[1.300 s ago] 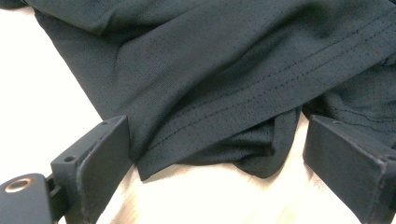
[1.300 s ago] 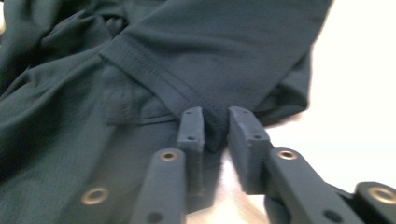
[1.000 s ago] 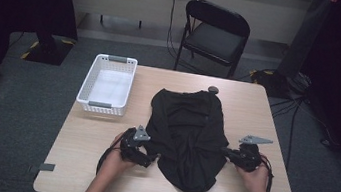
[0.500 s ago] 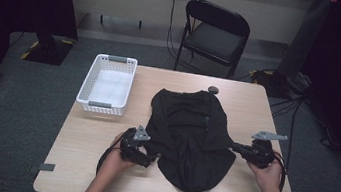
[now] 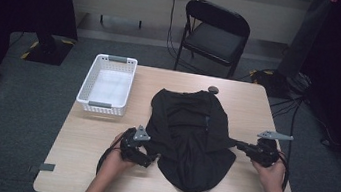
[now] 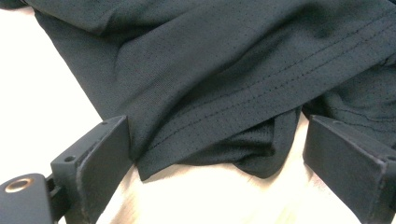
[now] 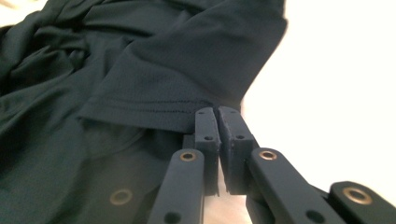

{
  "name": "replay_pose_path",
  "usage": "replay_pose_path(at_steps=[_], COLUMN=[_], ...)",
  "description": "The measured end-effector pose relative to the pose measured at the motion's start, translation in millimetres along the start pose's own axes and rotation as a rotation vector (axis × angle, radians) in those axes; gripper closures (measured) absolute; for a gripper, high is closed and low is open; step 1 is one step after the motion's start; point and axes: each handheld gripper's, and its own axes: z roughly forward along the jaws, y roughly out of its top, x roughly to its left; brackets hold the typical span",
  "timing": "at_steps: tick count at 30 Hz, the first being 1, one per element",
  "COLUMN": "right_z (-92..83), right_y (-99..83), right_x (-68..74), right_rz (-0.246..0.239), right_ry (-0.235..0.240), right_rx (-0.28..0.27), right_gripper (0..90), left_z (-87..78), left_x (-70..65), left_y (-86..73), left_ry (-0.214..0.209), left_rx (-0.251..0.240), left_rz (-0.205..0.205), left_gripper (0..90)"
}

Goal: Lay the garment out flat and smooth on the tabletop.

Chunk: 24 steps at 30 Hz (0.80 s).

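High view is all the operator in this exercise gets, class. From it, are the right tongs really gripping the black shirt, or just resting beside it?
Observer: Gripping. In the right gripper view the right tongs are shut on a stitched hem of the black shirt.
Operator: And the left tongs?
Observer: The left tongs are open. Their jaws stand wide apart, with a folded edge of the shirt between them.
Operator: Is that edge lifted?
Observer: No, it lies on the table, and bare tabletop shows just in front of it.
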Motion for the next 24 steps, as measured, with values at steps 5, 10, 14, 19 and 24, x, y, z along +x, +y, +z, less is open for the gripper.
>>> replay_pose_path(at_steps=[5, 10, 14, 19, 24], right_z=[-11.2, -17.6, -24.6, -39.7, -47.6], right_y=[12.4, 16.4, 12.4, 5.4, -2.0], right_x=[-27.0, -54.7, -88.4, -122.4, -130.2], right_rz=[0.018, 0.058, 0.143, 0.198, 0.228], right_ry=[-0.066, -0.084, -0.166, -0.28, -0.317], right_rx=[0.0, -0.015, -0.017, -0.005, -0.035], right_gripper=[86.0, 86.0, 86.0, 85.7, 66.8], left_z=[0.0, 0.0, 0.0, 0.0, 0.0], left_x=[0.0, 0.0, 0.0, 0.0, 0.0], left_y=[0.0, 0.0, 0.0, 0.0, 0.0], left_ry=[0.0, 0.0, 0.0, 0.0, 0.001], left_rx=[0.0, 0.0, 0.0, 0.0, 0.0], left_rz=[0.0, 0.0, 0.0, 0.0, 0.0], left_gripper=[7.6, 7.5, 7.6, 7.5, 7.5])
